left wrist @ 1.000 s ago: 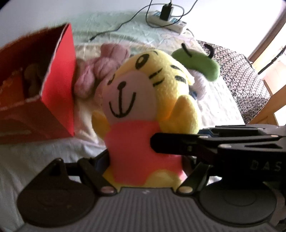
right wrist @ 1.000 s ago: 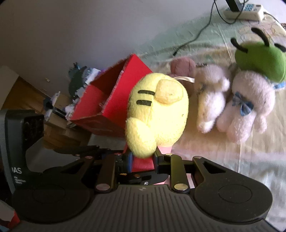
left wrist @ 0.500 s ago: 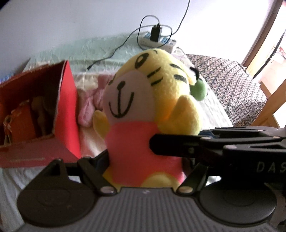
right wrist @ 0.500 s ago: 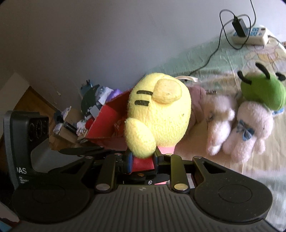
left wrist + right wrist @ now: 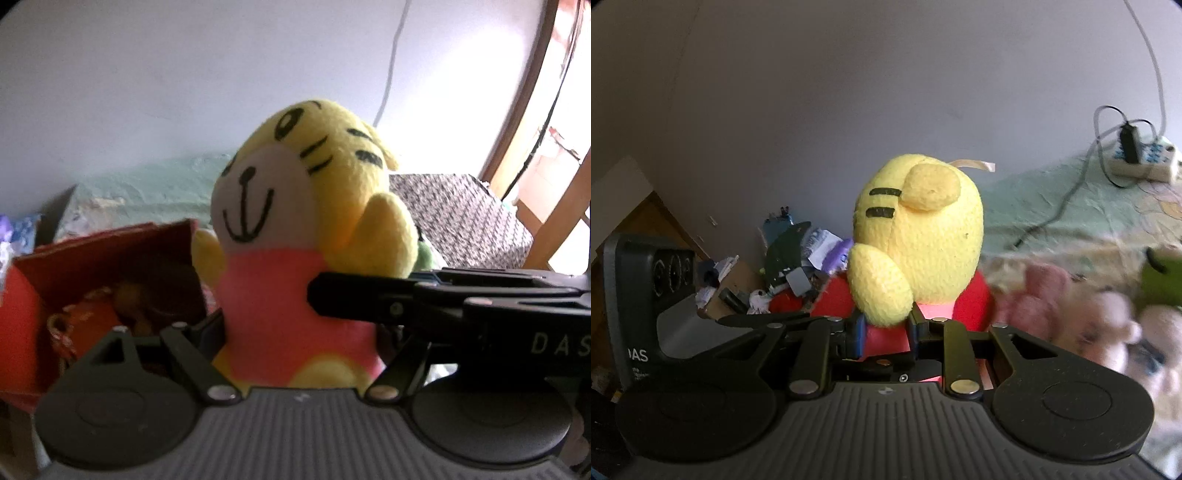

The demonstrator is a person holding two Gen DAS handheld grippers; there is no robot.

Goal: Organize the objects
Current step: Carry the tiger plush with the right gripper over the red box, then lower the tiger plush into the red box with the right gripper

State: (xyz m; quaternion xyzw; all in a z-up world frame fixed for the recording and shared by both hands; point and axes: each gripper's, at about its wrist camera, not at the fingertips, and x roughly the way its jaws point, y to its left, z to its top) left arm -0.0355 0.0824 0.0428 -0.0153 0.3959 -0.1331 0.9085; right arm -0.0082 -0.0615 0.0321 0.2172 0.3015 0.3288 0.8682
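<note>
Both my hand-held grippers, left (image 5: pixel 295 332) & right (image 5: pixel 886 334), clamped on the tiger toy (image 5: pixel 295 236), have lifted it off the bed (image 5: pixel 1071 214); it's now above the red box (image 5: pixel 110 266), ready to drop in.

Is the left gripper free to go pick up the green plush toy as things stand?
Probably not. The left gripper is shut on the yellow tiger plush, as is the right gripper; it would have to release before taking the green plush toy.

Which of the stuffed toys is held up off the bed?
The yellow tiger toy in pink; both hand-held grippers clamp it. The pale pink plush toys lie on the bed.
</note>
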